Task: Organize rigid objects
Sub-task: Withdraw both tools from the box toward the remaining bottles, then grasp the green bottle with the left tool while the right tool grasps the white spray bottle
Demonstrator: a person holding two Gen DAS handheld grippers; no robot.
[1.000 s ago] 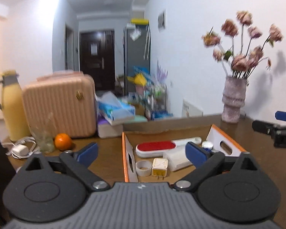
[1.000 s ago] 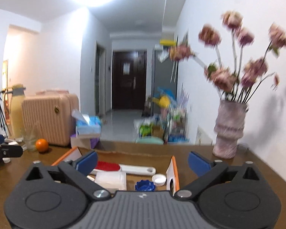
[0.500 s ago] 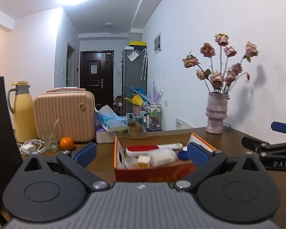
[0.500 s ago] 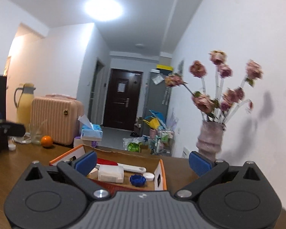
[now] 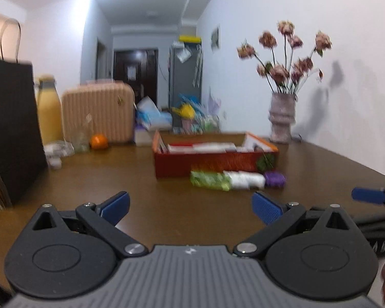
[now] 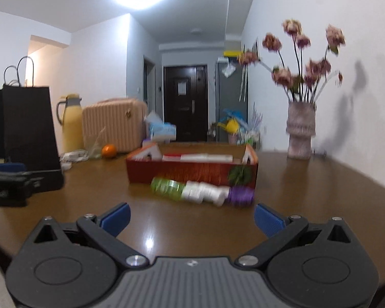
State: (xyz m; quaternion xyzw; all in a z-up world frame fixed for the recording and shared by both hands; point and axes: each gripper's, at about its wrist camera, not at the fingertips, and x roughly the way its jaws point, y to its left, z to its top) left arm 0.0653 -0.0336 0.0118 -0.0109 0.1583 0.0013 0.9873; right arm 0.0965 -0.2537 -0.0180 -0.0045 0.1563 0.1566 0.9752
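Note:
An open red cardboard box (image 5: 213,163) (image 6: 190,169) stands mid-table, holding a red-and-white item and other small white things, blurred. Against its near side lies a bottle (image 5: 233,179) (image 6: 200,192) on its side, with a green end, a white middle and a purple cap. My left gripper (image 5: 190,208) hovers low over the table, well short of the bottle, open and empty. My right gripper (image 6: 191,218) is likewise open and empty, just short of the bottle. Each gripper shows at the edge of the other's view.
A black paper bag (image 6: 25,133) stands at the left. Behind it are a yellow jug (image 6: 70,123), a pink ribbed case (image 6: 114,125), an orange (image 6: 108,151), a glass and a white charger. A vase of dried flowers (image 6: 300,133) stands at the back right, by the wall.
Both grippers have drawn back from above the box and dropped low to the table. The box now sits farther off, and the bottle in front of it has come into view.

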